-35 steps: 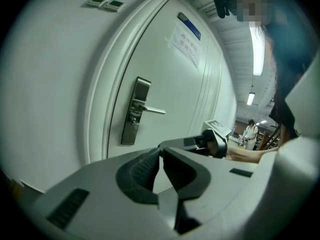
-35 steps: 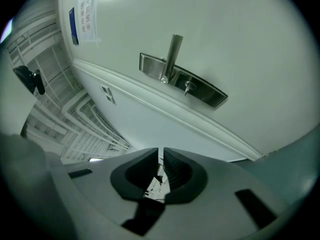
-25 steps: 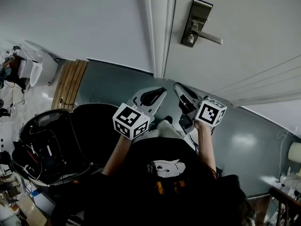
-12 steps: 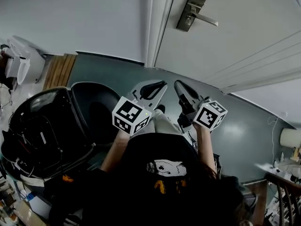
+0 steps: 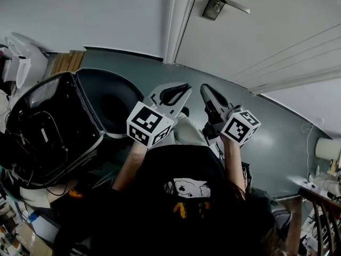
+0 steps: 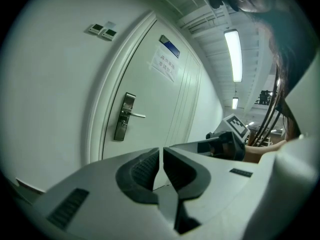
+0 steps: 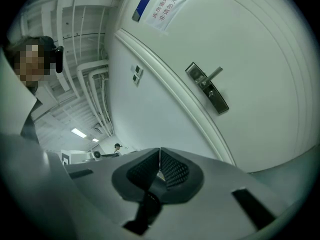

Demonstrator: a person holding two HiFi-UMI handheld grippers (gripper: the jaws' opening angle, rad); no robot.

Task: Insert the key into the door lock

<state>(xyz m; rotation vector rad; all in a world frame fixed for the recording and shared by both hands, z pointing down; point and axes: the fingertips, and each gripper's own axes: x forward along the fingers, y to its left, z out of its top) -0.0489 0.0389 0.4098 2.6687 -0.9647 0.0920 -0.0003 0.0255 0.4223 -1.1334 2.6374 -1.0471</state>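
The door lock is a metal plate with a lever handle (image 5: 221, 1) on the white door (image 5: 277, 25), at the top of the head view. It also shows in the left gripper view as the lock plate (image 6: 124, 116) and in the right gripper view as the lock plate (image 7: 207, 88). My left gripper (image 5: 184, 88) and right gripper (image 5: 204, 88) are held side by side at chest height, well short of the door. The left gripper (image 6: 161, 151) is shut, pads touching. The right gripper (image 7: 160, 156) is shut too. I see no key in any view.
An open black case (image 5: 64, 121) full of cables lies on the floor to my left. The door frame (image 5: 178, 20) runs just left of the lock. A paper notice (image 6: 164, 66) hangs on the door. Wall switches (image 6: 102, 31) sit left of the frame. A lamp (image 5: 325, 148) stands far right.
The lock has slid up toward the top edge of the head view and the black case fills more of the left. Both grippers stay shut, side by side.
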